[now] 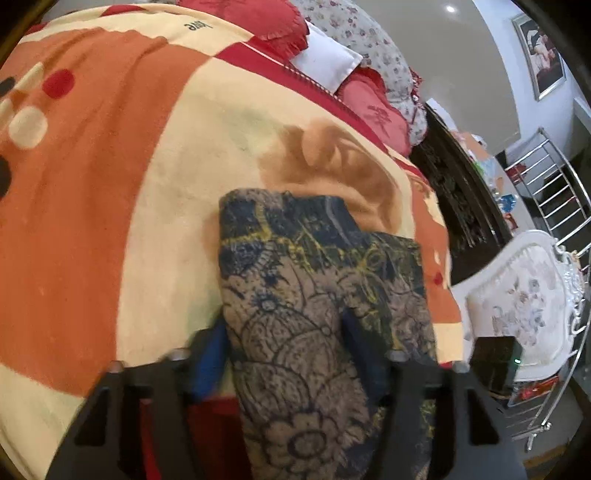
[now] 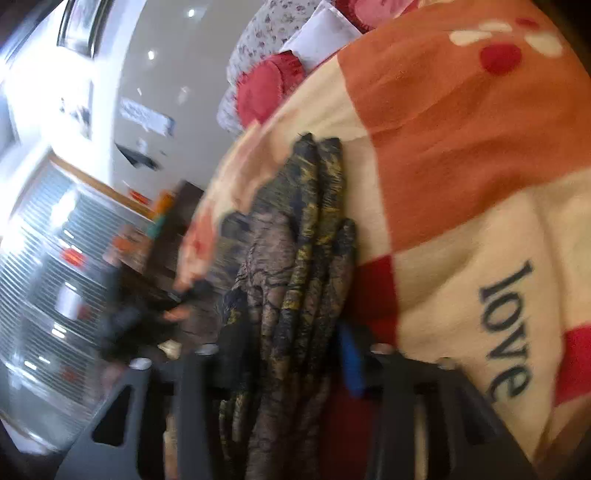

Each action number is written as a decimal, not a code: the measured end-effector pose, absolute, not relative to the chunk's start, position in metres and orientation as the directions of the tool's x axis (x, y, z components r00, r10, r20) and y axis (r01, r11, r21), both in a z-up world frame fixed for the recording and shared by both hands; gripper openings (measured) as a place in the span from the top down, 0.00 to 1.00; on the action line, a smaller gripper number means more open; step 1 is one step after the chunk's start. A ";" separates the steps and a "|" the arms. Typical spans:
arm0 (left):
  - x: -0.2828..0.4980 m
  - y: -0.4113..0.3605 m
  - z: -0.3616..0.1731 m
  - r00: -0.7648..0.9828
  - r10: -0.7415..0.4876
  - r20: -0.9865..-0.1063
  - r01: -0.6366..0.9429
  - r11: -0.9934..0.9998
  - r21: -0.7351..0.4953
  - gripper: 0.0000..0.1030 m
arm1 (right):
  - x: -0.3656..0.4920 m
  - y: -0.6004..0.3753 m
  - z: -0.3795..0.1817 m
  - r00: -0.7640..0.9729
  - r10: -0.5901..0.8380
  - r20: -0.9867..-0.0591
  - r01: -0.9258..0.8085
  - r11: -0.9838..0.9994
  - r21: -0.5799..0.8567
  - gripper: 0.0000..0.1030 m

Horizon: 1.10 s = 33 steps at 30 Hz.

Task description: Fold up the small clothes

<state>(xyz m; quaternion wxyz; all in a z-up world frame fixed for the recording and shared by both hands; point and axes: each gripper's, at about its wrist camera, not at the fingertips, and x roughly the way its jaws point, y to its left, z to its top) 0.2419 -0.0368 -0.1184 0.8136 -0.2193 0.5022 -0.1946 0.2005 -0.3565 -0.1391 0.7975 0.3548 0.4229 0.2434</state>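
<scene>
Both pairs of jaws are closing on the same patterned cloth (image 1: 317, 295). Seen from the left wrist, the left gripper (image 1: 284, 332) is holding a thick bunched end of it, the blue pads (image 1: 214, 354) pressing against the fabric on either side. Seen from the right wrist, the right gripper (image 2: 291, 354) is pinching several stacked layers edge-on, with the cloth filling the gap between its fingers (image 2: 351, 358); that view is blurred, so how tightly it is gripping is harder to read, but the cloth is plainly sitting between the pads.

The cloth is lying partly on the orange and cream blanket (image 1: 110, 184) that is covering the bed, near its edge, with its far end already doubled over into a smaller, squarish shape. Red cushions (image 1: 266, 22) and a flowered pillow (image 1: 369, 48) are resting well apart from it at the head of the bed.

By the look of it, the folding is well under way: the garment is already lying in layers, and both grippers are gathering the near end, probably to bring it over for another fold or to lift the bundle.

That next move is calling for both hands travelling together, keeping the layers level so that none slips out of the stack, then laying the held end squarely over the far part.
</scene>
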 end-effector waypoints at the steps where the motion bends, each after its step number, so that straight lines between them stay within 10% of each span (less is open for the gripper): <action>1: 0.240 -0.039 -0.120 0.424 -0.518 -0.743 0.099 0.842 -0.530 0.69 | 0.200 -0.352 -0.136 0.528 0.673 -0.518 -0.096 0.653 0.751 0.66; 5: 0.225 -0.046 -0.107 0.487 -0.442 -0.753 0.147 0.892 -0.428 0.87 | 0.195 -0.340 -0.119 0.534 0.617 -0.578 -0.135 0.737 0.662 0.81; 33: 0.266 0.044 -0.055 0.594 -0.279 -0.754 0.170 0.960 -0.221 0.86 | 0.227 -0.205 -0.053 0.603 0.483 -0.635 -0.232 0.868 0.440 0.83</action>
